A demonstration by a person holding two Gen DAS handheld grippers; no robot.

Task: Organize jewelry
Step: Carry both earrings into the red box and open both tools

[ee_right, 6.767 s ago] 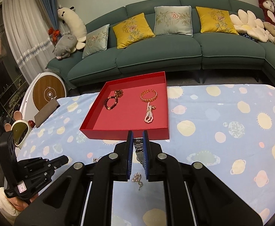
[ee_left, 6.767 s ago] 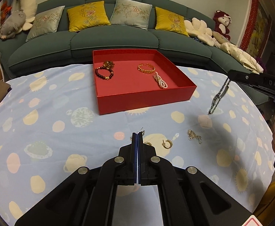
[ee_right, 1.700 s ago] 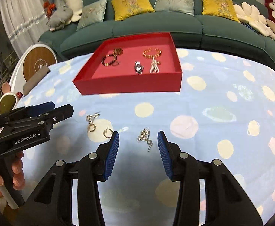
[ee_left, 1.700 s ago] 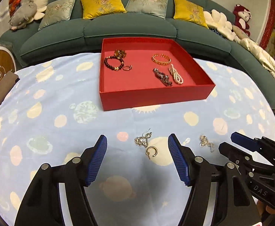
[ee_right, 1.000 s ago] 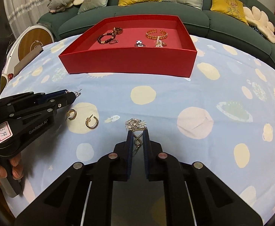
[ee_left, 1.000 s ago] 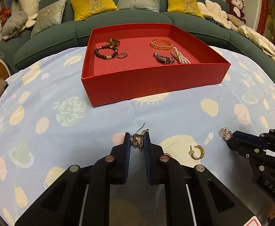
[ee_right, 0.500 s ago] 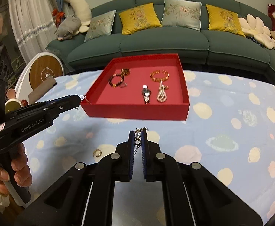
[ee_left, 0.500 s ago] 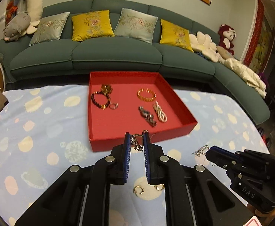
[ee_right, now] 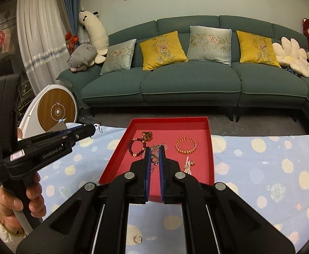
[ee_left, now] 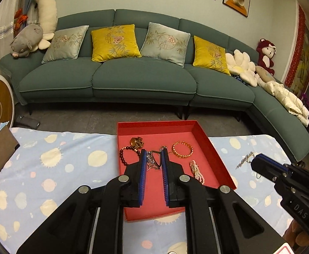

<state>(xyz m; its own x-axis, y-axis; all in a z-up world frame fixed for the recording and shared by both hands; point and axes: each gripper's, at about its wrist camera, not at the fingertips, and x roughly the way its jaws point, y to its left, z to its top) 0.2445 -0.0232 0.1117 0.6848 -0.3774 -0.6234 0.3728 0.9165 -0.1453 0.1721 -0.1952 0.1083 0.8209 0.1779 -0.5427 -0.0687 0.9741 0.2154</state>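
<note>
**Two small pieces carried over the red tray**

We hold both grippers above the red tray (ee_left: pixel 215 152), because that is where the loose jewelry belongs; a beaded bracelet (ee_left: pixel 126 155), gold bangle (ee_left: pixel 182 148) and pearl strand (ee_left: pixel 196 170) already lie inside.

Our left gripper (ee_left: pixel 153 163), at 6 o'clock in its own view, has its jaws narrowly parted yet pinching a silver dangling earring (ee_left: pixel 152 161), hanging over the tray's middle.

Our right gripper (ee_right: pixel 153 160) is likewise closed to a slim gap around a silver chain piece (ee_right: pixel 154 158), whose sparkly end (ee_left: pixel 244 158) sticks out at 3 o'clock in the left view.

One gold hoop earring (ee_right: pixel 137 239) waits on the tablecloth (ee_right: pixel 260 169) at 6 o'clock.
</note>
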